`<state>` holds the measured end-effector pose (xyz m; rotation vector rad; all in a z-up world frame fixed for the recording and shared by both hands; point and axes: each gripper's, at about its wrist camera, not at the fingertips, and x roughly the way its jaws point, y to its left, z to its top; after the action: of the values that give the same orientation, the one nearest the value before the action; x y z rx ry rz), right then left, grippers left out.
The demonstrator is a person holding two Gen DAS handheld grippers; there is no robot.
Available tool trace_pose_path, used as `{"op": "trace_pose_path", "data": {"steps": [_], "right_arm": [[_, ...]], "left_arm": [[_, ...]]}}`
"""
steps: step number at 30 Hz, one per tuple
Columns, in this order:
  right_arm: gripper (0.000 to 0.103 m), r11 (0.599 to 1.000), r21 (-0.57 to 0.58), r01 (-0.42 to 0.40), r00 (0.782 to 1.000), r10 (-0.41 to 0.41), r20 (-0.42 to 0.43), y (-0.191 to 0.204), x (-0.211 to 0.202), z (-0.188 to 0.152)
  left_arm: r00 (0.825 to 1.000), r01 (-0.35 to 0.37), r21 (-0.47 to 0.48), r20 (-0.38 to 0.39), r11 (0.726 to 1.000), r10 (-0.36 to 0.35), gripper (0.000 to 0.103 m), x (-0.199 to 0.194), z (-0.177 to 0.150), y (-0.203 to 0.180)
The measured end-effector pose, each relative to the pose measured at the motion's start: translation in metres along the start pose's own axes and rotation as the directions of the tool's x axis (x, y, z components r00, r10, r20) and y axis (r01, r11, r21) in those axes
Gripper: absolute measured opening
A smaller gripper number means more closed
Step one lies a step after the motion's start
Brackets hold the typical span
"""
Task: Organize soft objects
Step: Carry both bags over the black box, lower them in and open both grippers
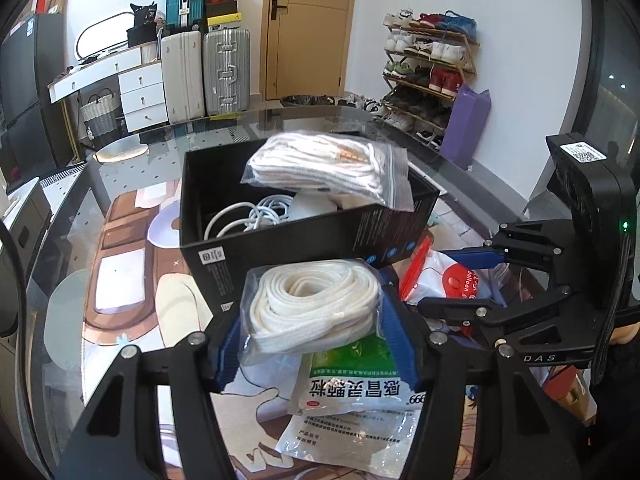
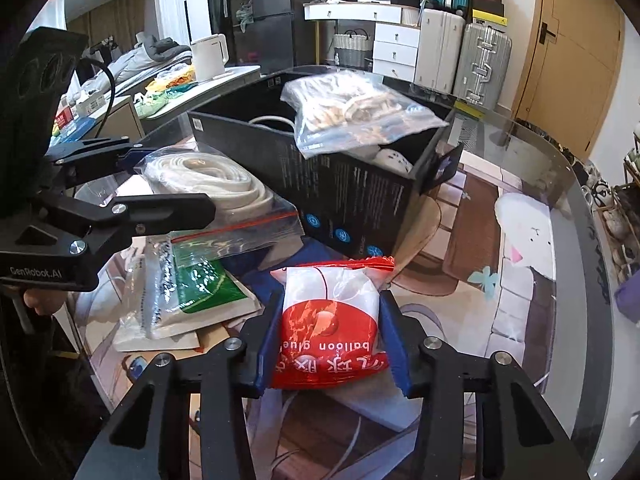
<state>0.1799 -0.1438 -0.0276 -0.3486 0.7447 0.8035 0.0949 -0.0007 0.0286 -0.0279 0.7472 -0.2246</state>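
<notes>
Nearest us, our left claw [image 1: 316, 320] grips a clear bag of white cord [image 1: 316, 304], and our right claw [image 2: 330, 340] grips a red-and-white packet [image 2: 332, 320]; both are held just before the black box [image 1: 280, 240] on the bench [image 2: 520, 208].

Lace bag [image 1: 316, 312]: clear zip bag of coiled white laces, lifted just before the box.
Balloon-glue packet [image 2: 330, 328]: red and white, pinched upright.
Box [image 1: 280, 240]: black, open, another lace bag [image 1: 332, 170] lying across its rim.
</notes>
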Motion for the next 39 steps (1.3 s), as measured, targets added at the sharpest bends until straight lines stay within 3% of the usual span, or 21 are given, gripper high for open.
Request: {"op": "trace_pose_path", "data": {"steps": [16, 29, 39], "right_arm": [[0.046, 0.999, 0.034, 0.017, 0.984, -0.023, 0.178, 0.0, -0.057, 0.016], [0.046, 0.997, 0.072, 0.022, 0.963, -0.041, 0.268, -0.01, -0.071, 0.052], [0.046, 0.996, 0.08, 0.029, 0.96, -0.05, 0.277, -0.023, -0.058, 0.083]], "left_arm": [[0.988, -0.025, -0.034, 0.151, 0.999, 0.03, 0.061, -0.05, 0.017, 0.009], [0.979, -0.066, -0.109, 0.184, 0.992, 0.086, 0.061, -0.036, 0.041, 0.031], [0.975, -0.115, -0.118, 0.176, 0.986, 0.135, 0.061, -0.015, 0.048, 0.038]]}}
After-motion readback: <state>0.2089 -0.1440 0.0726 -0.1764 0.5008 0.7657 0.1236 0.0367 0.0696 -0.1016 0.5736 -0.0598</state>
